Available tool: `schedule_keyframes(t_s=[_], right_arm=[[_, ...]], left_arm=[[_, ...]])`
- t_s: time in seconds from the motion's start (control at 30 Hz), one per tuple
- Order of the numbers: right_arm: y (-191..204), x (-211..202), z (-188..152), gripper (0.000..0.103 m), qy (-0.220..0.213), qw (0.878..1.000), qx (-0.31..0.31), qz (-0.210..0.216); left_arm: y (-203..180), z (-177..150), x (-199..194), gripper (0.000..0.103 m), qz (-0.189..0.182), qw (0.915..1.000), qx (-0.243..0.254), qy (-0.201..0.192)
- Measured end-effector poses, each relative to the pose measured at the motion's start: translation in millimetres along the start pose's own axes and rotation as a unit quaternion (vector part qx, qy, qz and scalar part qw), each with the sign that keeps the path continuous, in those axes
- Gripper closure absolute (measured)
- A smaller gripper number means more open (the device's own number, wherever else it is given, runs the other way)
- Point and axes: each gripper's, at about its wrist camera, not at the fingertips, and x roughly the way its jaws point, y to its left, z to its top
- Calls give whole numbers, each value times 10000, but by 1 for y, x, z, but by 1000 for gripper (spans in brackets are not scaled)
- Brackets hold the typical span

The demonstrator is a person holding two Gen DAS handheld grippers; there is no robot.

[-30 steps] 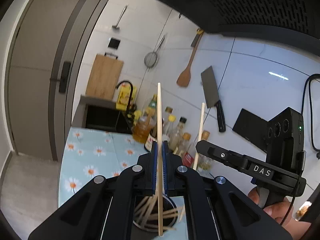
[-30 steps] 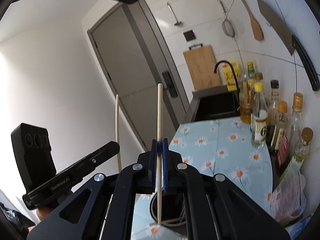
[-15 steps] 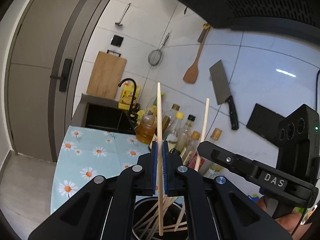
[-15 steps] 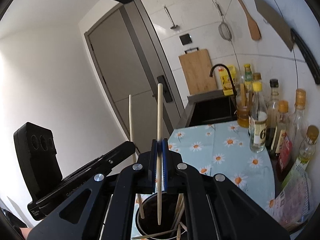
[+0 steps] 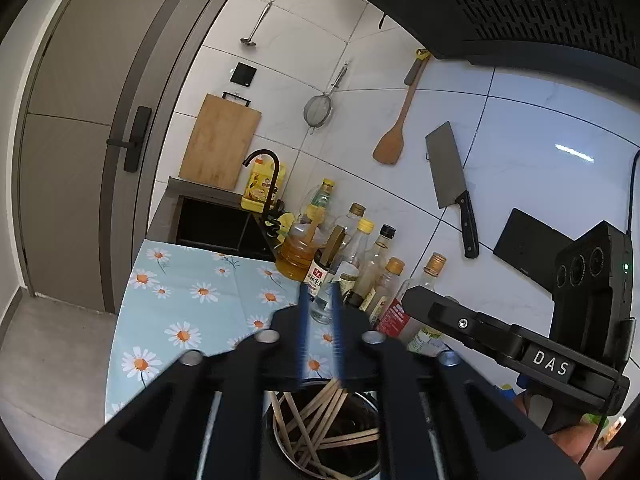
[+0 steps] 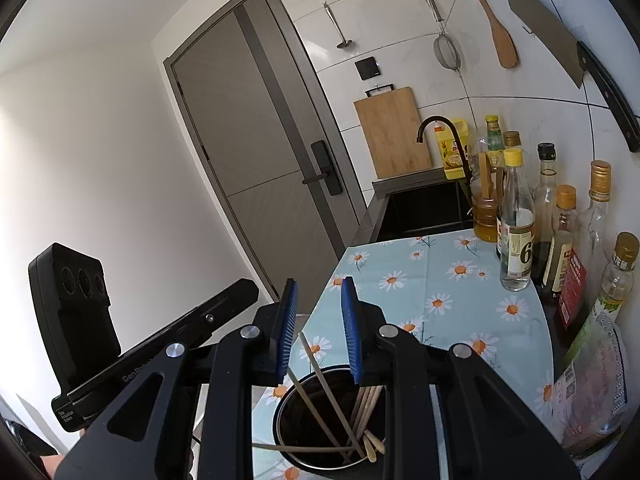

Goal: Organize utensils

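Observation:
A dark metal utensil cup [image 5: 372,464] stands on the daisy tablecloth [image 5: 200,292] and holds several wooden chopsticks [image 5: 320,420]. My left gripper [image 5: 320,320] is open and empty right above the cup. My right gripper [image 6: 316,320] is also open and empty above the same cup [image 6: 288,432], where the chopsticks [image 6: 360,408] lean against its rim. The right gripper shows at the right of the left wrist view [image 5: 500,340], and the left gripper at the left of the right wrist view [image 6: 160,344].
A row of oil and sauce bottles [image 6: 520,232] lines the tiled wall at the right. A plastic food packet [image 6: 592,392] lies near the cup. A black sink [image 5: 216,224] with a faucet sits beyond the tablecloth. A cleaver [image 5: 452,176], spatula and strainer hang on the wall.
Both grippers have opened and each let go of its chopstick, which dropped into the cup. Both grippers sit lower over the cup than before.

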Motion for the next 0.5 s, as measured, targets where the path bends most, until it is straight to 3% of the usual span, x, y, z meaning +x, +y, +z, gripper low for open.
schedule_keyframes(t_s=[0.1,0.2,0.4,0.5], right_arm=[[2,-4,2,79,9,10000,-17,-11],[6,-12,2,67,8,9999,-87,-93],[12,-39,-2,65,-107,9998,-81,-155],[14,-57,-8,52,-145,9997,-56,-182]], left_arm=[[-1,1,-5,80,-42,10000,-37,-14],[-3,1,-9,80,-74,10000,2,-36],[-11,-2,-32,80,-50,10000,78,12],[-24,-6,-50,77,75,9993,368,46]])
